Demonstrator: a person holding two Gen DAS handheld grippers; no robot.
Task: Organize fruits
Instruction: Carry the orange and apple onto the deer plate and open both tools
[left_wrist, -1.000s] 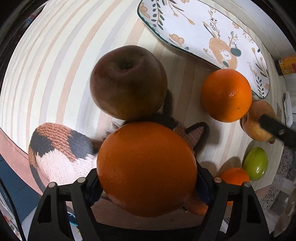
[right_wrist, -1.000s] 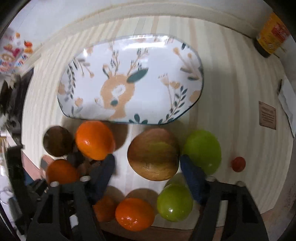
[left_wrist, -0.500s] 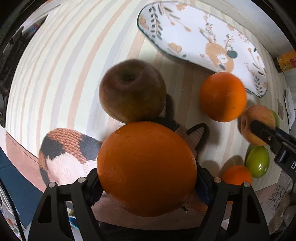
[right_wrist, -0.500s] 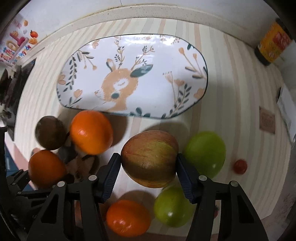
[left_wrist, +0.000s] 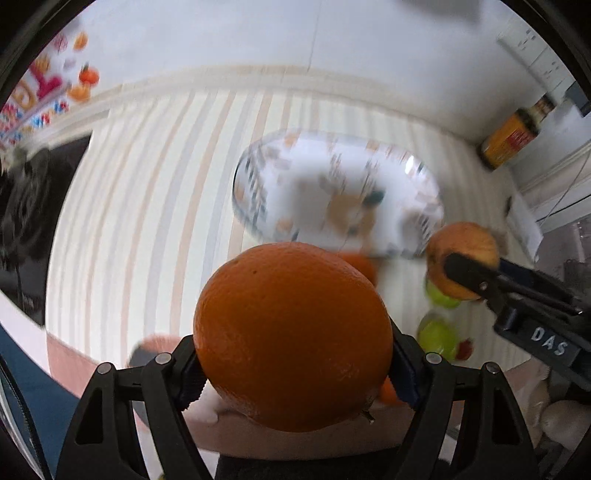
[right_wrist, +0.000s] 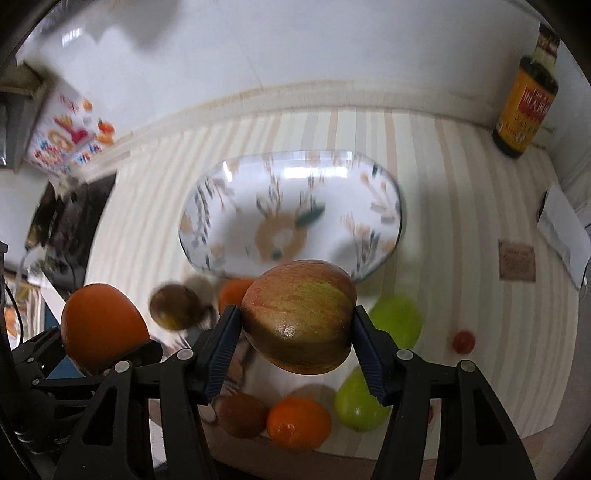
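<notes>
My left gripper (left_wrist: 293, 365) is shut on a large orange (left_wrist: 291, 336) and holds it above the striped table; the orange also shows at the left of the right wrist view (right_wrist: 103, 326). My right gripper (right_wrist: 295, 350) is shut on a red-green apple (right_wrist: 299, 314), lifted off the table; the apple also shows in the left wrist view (left_wrist: 461, 258). The oval deer-pattern plate (right_wrist: 384, 206) lies ahead of both grippers, blurred, with nothing on it. On the table stay a brown apple (right_wrist: 175, 306), oranges (right_wrist: 297, 422), green fruits (right_wrist: 397, 321) and a small red fruit (right_wrist: 463, 341).
A yellow-labelled dark bottle (right_wrist: 528, 103) stands at the back right against the wall. A colourful box (right_wrist: 64, 136) and a dark appliance (right_wrist: 70, 221) are at the left. A brown card (right_wrist: 515, 260) and white paper (right_wrist: 561, 225) lie at the right.
Both grippers have risen and tilted up toward the plate and wall. The right gripper closed on the red-green apple and lifted it. The left one kept hold of its orange.
</notes>
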